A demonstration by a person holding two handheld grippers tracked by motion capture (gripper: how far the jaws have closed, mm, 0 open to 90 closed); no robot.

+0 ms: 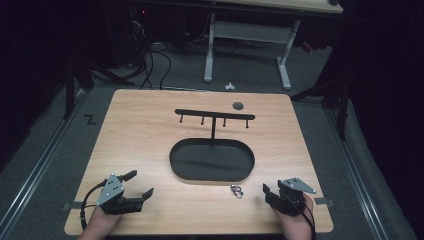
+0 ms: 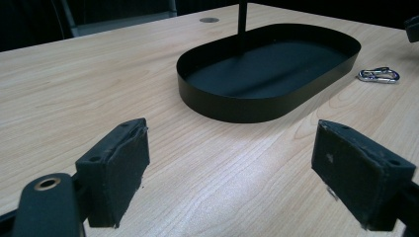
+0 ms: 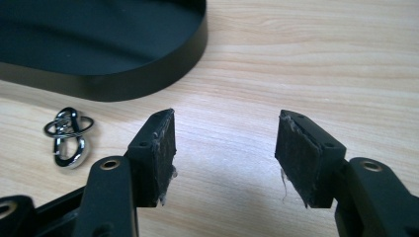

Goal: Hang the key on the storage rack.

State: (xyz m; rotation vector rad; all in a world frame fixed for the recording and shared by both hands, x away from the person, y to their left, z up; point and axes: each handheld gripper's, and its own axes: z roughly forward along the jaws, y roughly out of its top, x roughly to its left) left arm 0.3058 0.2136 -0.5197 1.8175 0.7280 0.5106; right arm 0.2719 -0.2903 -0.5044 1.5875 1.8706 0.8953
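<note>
Wooden table (image 1: 150, 130), black oval tray (image 1: 212, 161) with hook stand (image 1: 214, 116) mid-table. Silver clip (image 1: 236, 190) just beside tray's near rim, left of right gripper (image 1: 270, 192). Left gripper (image 1: 139, 185) well apart. Both low, jaws apart, empty.

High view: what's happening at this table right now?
A person holds a claw in each hand at the near edge of the light wooden table. The left claw and right claw are both open and empty. A small silver metal carabiner clip lies on the wood beside the right claw, untouched, just in front of the black oval metal tray with its hook rack.
</note>
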